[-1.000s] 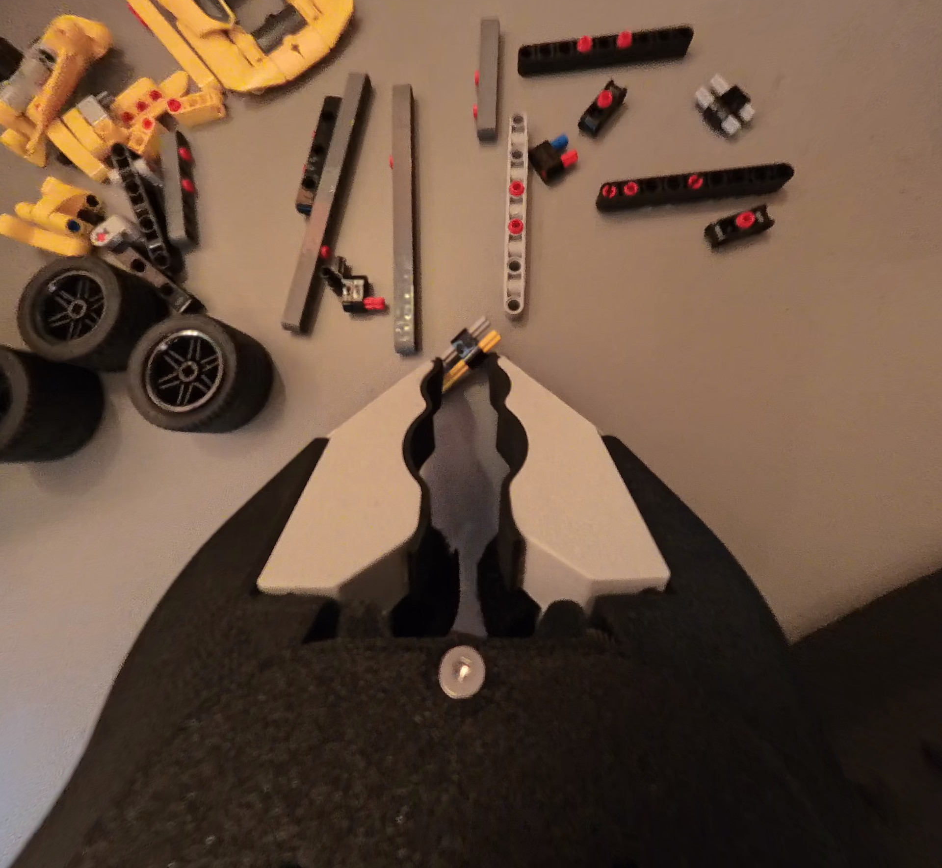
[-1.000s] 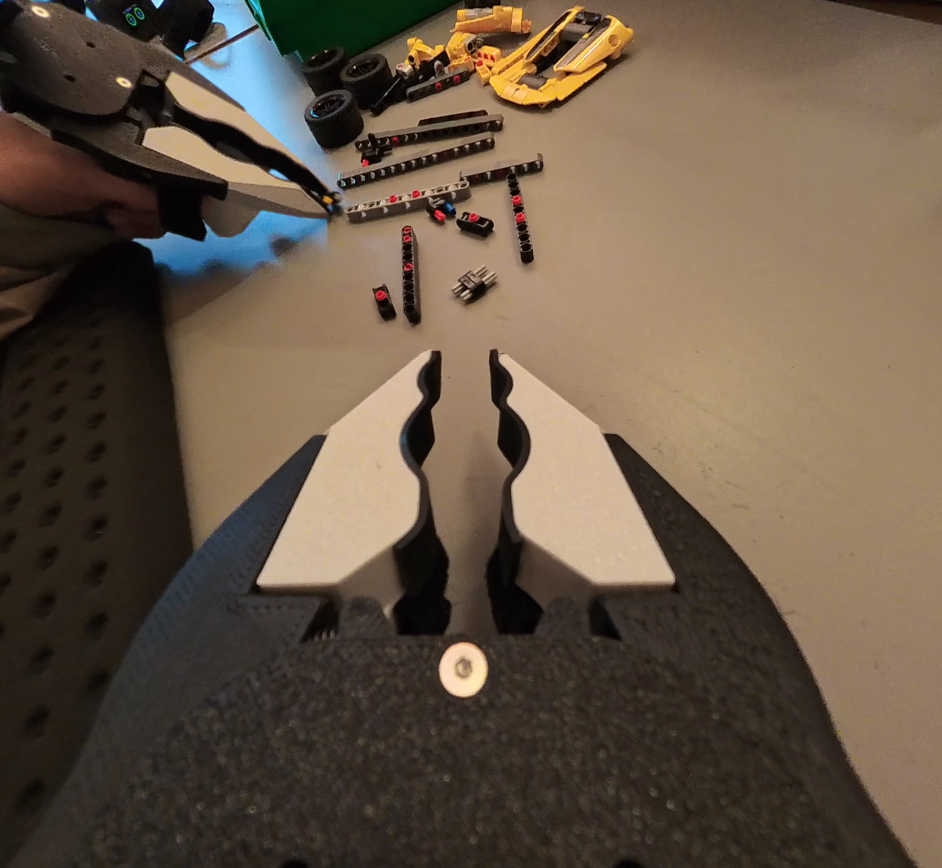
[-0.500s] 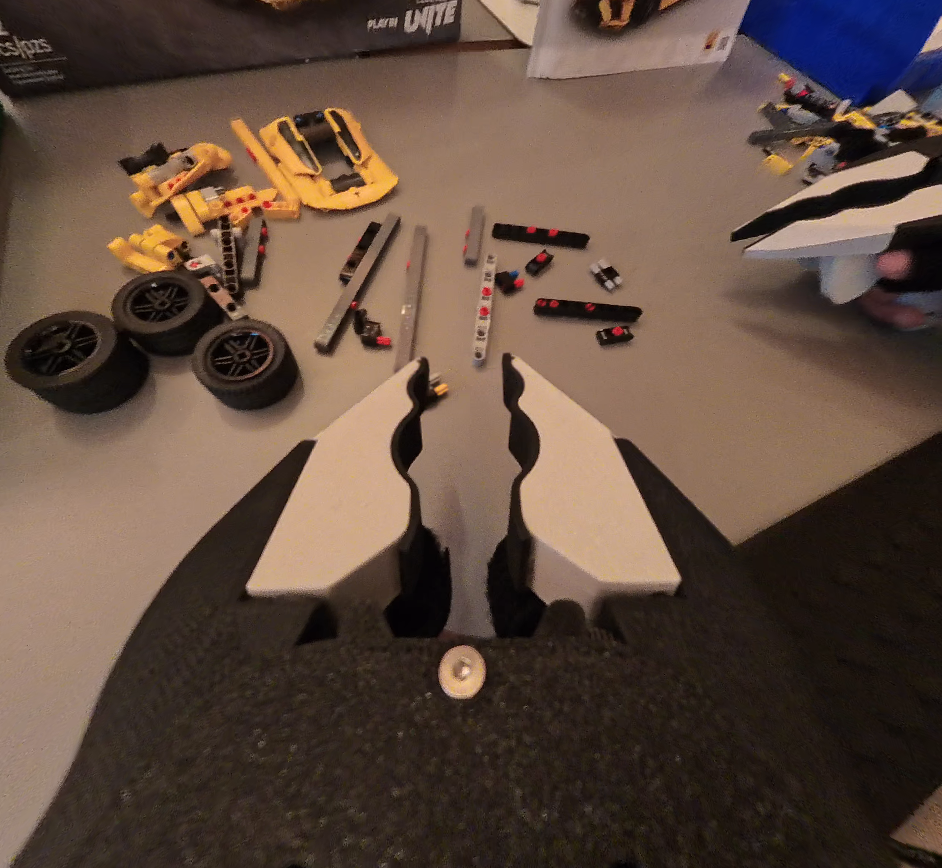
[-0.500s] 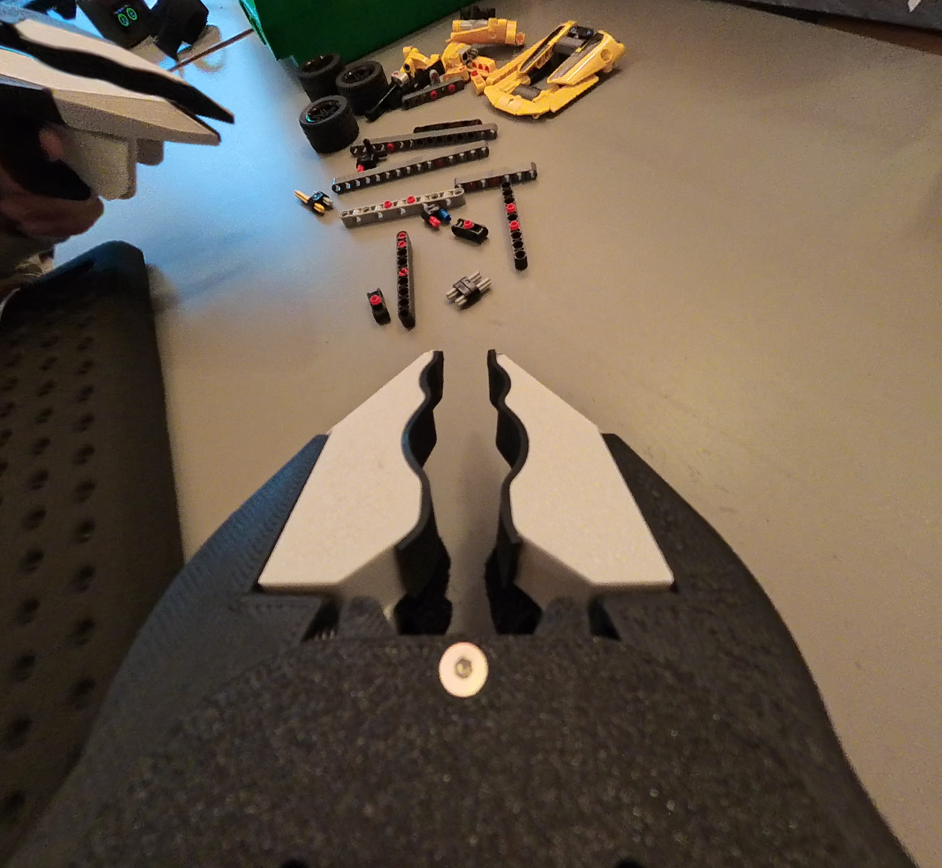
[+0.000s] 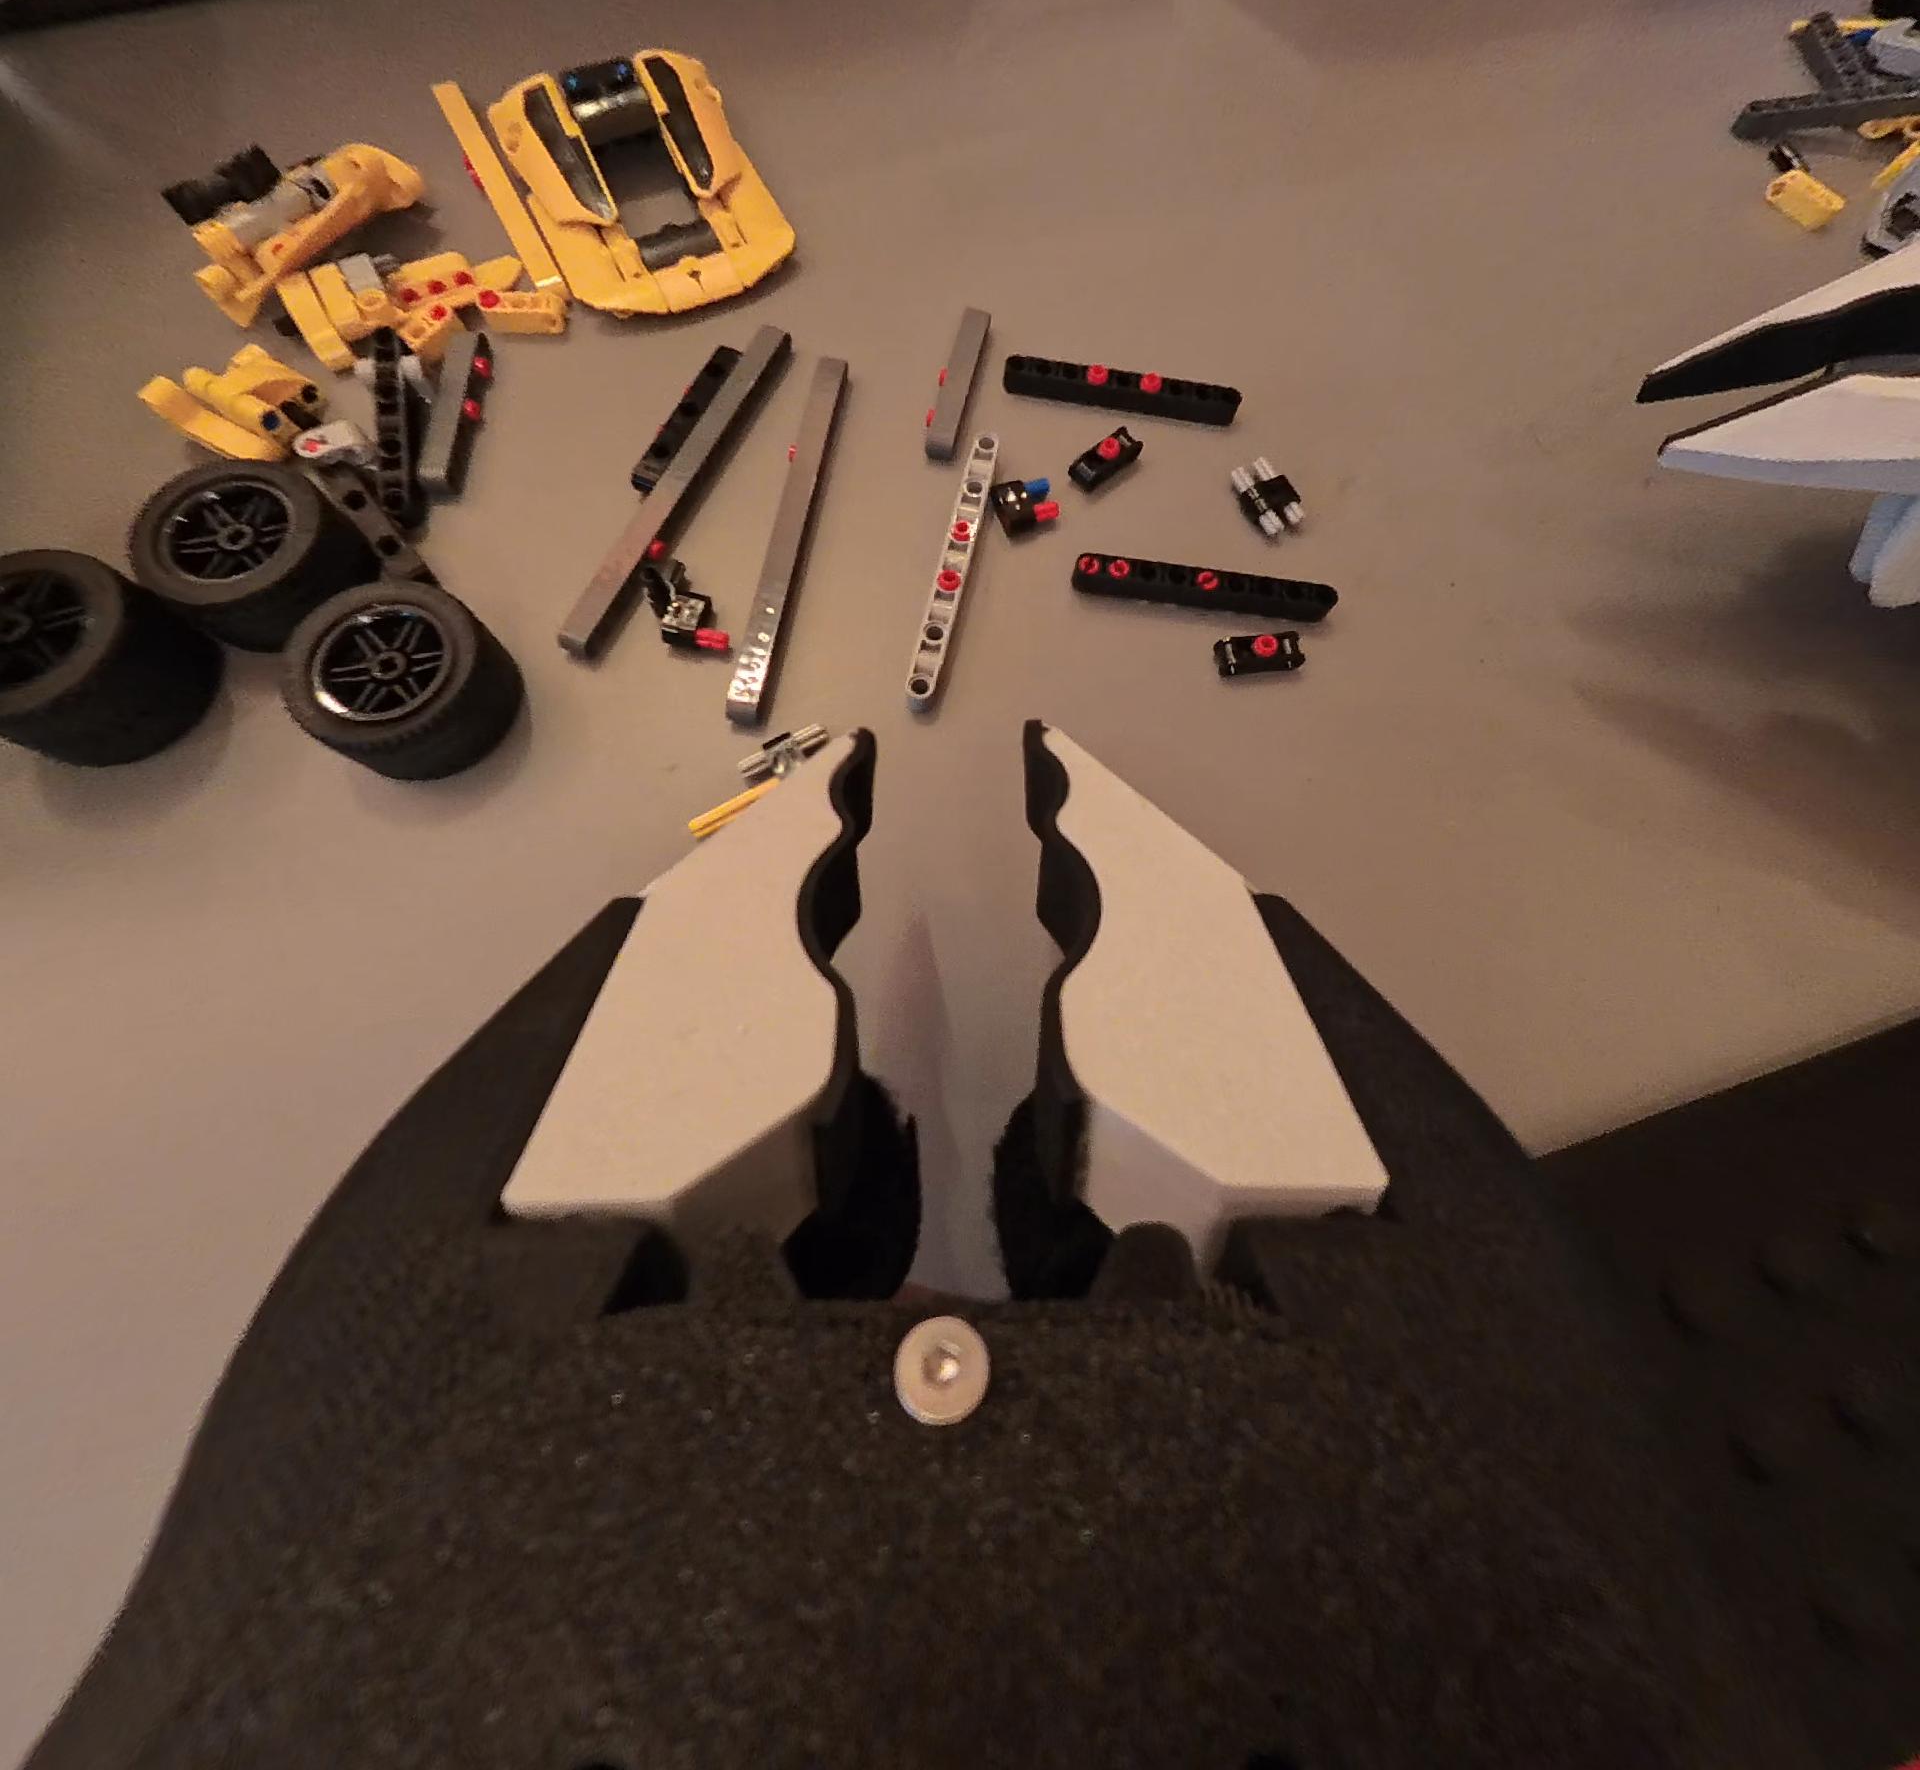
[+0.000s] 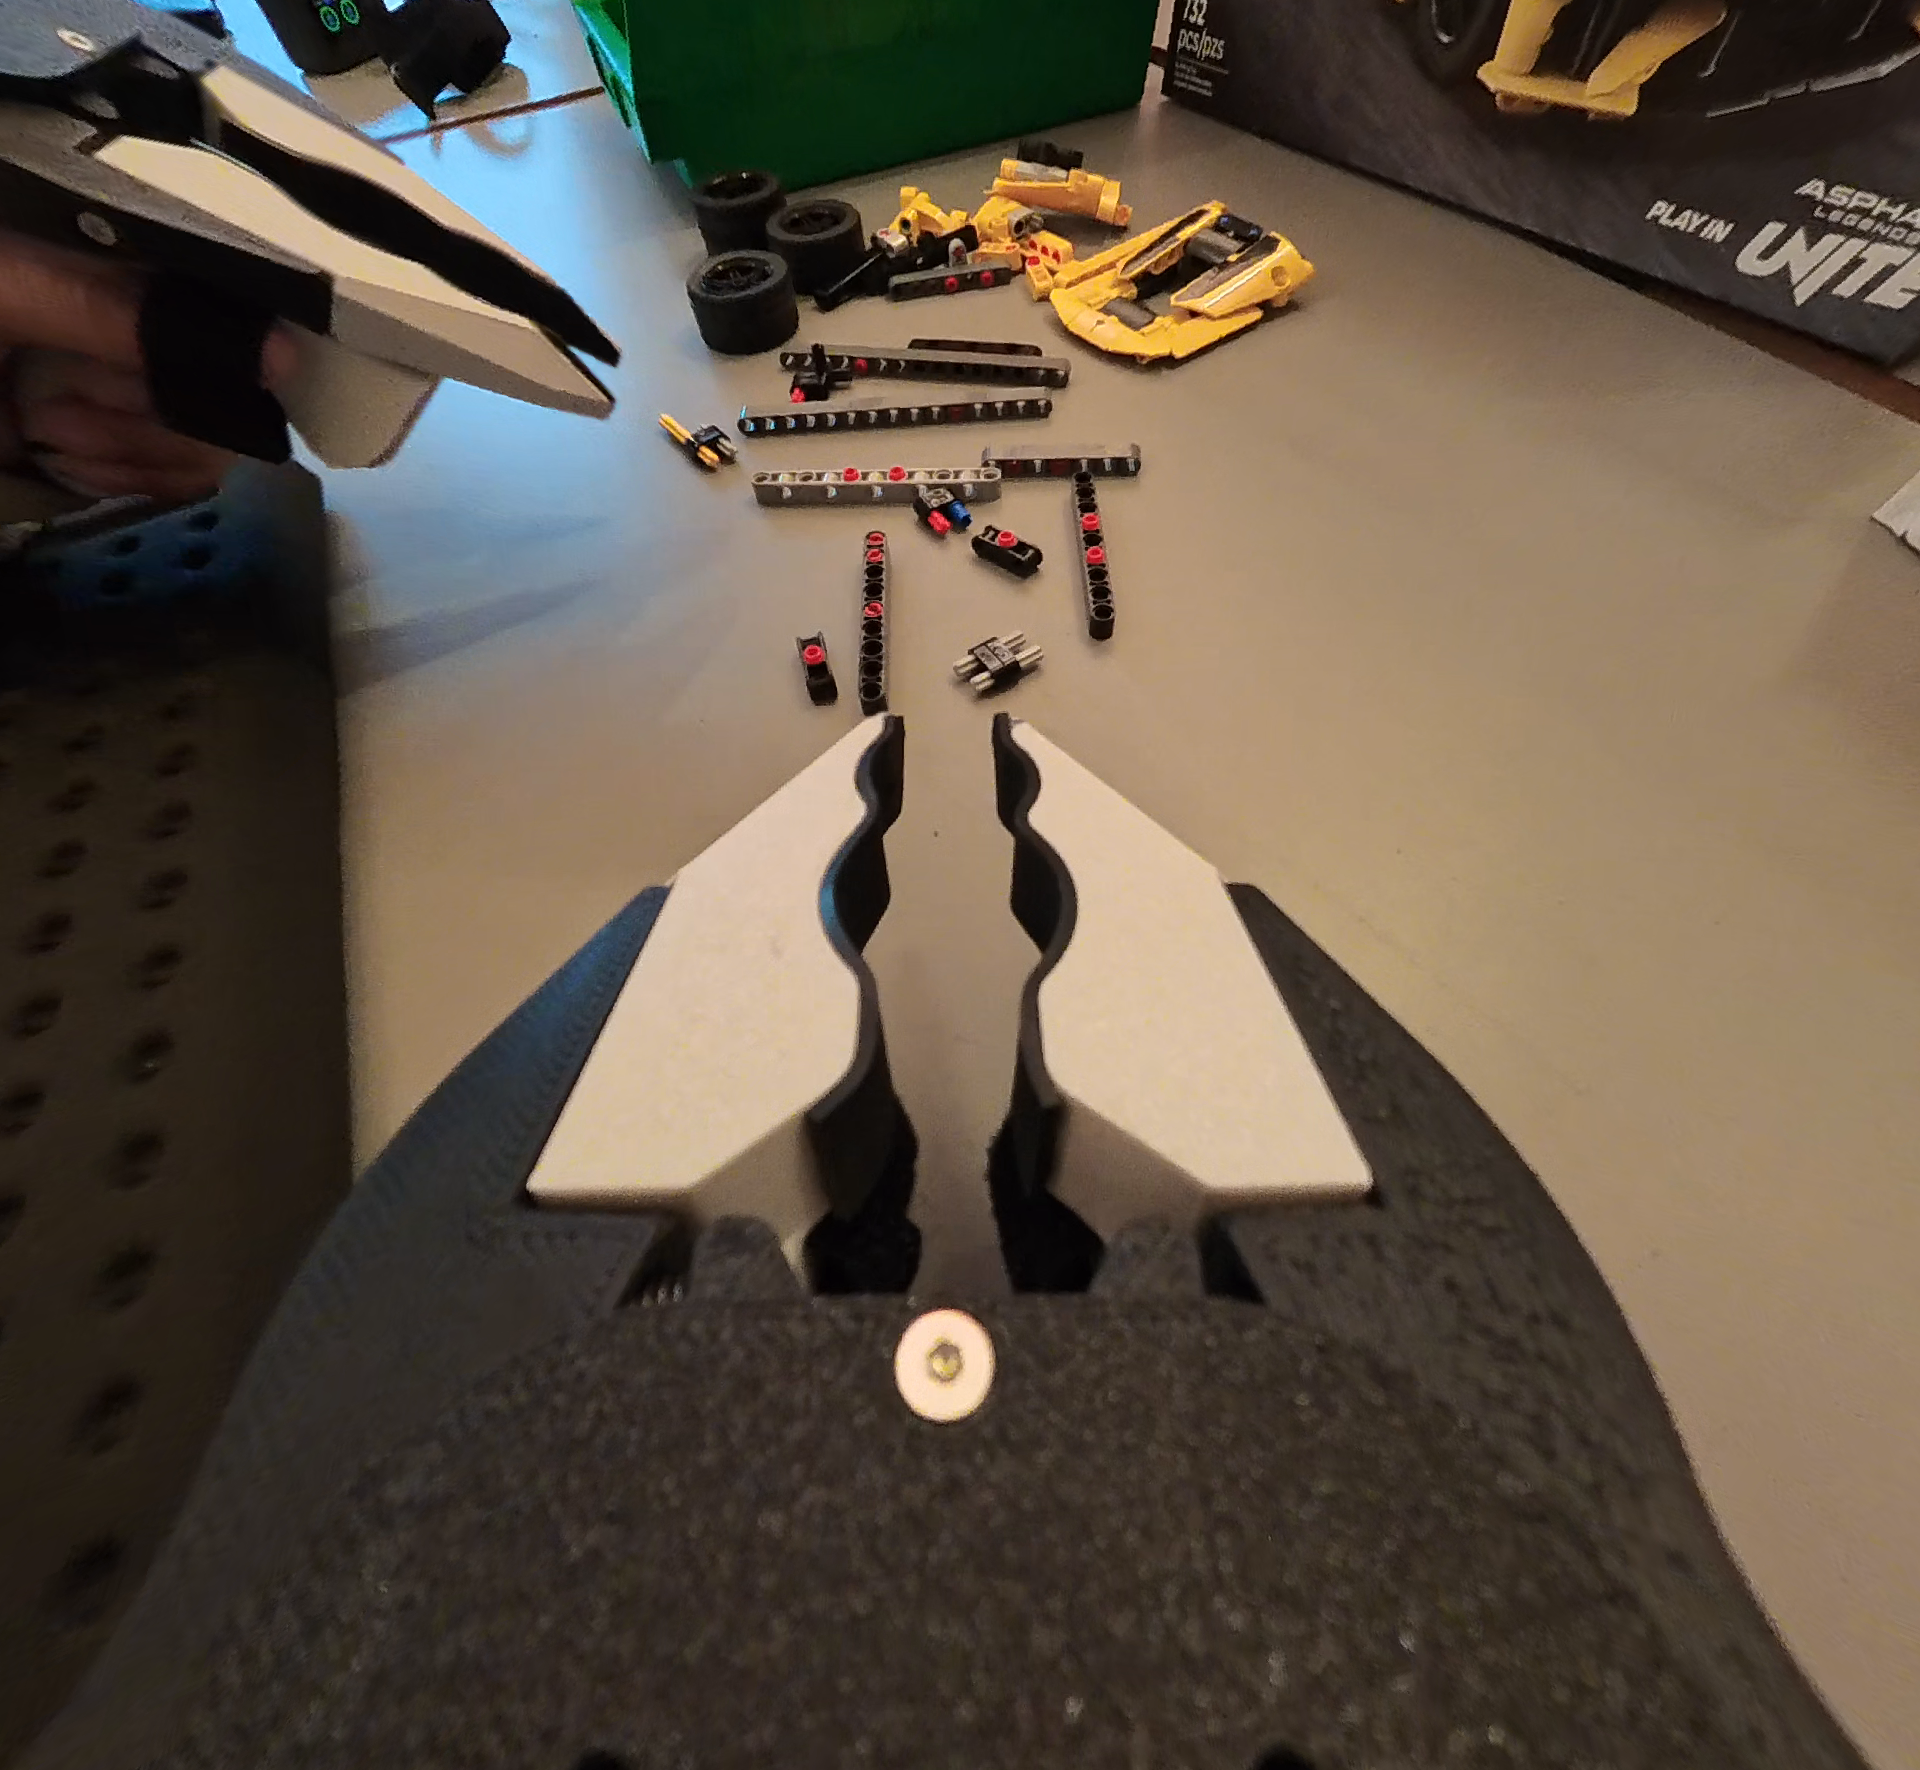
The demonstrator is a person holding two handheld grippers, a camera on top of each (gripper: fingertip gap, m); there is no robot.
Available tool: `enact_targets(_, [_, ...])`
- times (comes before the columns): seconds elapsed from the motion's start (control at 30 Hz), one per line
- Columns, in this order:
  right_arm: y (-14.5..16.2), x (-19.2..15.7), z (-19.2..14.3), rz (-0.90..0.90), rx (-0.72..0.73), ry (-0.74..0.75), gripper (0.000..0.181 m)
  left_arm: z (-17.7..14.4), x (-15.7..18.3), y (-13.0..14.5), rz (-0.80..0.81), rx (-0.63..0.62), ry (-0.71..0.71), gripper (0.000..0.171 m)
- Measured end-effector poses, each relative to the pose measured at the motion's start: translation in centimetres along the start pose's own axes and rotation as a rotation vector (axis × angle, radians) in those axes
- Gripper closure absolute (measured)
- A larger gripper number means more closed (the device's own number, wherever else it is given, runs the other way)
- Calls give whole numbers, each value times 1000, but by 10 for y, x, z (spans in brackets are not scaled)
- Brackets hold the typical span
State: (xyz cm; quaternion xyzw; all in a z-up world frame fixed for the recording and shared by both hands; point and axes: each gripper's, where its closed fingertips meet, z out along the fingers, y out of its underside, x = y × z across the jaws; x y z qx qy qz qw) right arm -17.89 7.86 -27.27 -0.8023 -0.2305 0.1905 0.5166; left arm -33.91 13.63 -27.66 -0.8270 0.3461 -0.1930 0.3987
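The left gripper (image 5: 945, 733) is held spread and empty, the small yellow-and-black axle piece (image 5: 756, 780) lying just beside its fingertip – easily knocked aside (a judgement). Farther off, the right gripper (image 6: 943, 728) is likewise parted, empty.

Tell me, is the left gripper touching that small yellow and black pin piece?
Apart. In the right wrist view the left gripper hangs open above the table, bare tabletop separating it from the pin piece.

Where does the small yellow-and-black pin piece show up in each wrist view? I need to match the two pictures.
Left wrist view: the yellow-and-black pin piece lies on the table just left of the left gripper's fingertips.
Right wrist view: the same piece lies upper left, just below the left gripper's tips.
Shared landmark: the three black wheels.
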Motion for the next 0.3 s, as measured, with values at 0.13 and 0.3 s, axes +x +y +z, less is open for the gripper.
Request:
enact_targets(0.13, [-3, 1, -3, -2, 14, 9, 165, -7, 1, -2, 26, 9, -19, 142])
enact_targets(0.3, [-60, -39, -30, -71, 201, -13, 168, -15, 1, -48, 134, 168, -174, 132])
